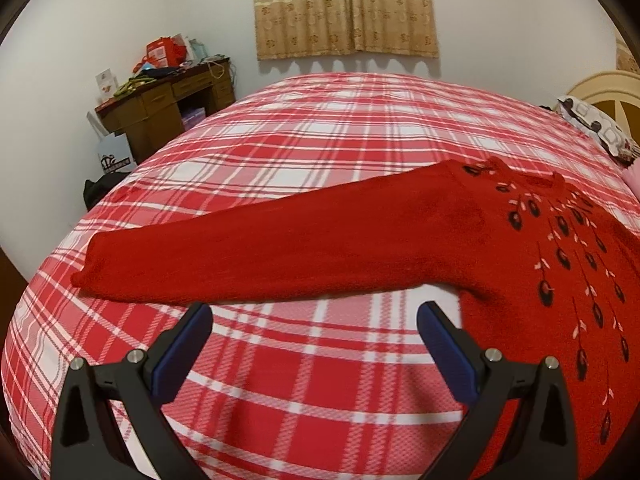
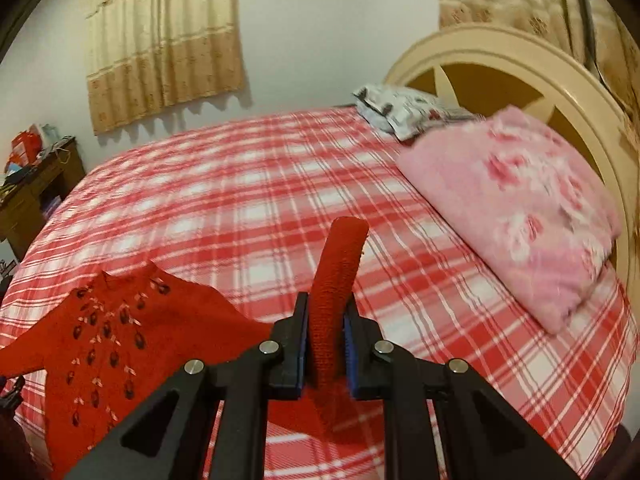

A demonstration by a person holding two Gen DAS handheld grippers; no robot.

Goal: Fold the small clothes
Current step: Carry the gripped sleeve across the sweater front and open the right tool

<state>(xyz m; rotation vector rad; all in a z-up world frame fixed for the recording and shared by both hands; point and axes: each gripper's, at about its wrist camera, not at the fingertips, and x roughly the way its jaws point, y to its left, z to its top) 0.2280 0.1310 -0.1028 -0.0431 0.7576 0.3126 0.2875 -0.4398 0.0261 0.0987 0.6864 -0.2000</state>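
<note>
Right tongs [image 2: 325, 340] clamped on sweater [image 2: 120, 332] sleeve cuff [image 2: 340, 264]; left tongs [image 1: 314, 320] apart, empty, above bed [image 1: 320, 140]. I judge: carry cuff flat across chest, avoid dragging body.

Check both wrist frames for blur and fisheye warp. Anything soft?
Left wrist: sharp, the sweater and plaid bedspread crisp, the plaid lines bowing toward the rim. Right wrist: motion blur smears the pink blanket and pillow; the right gripper, shut on a sleeve, stays sharper.
</note>
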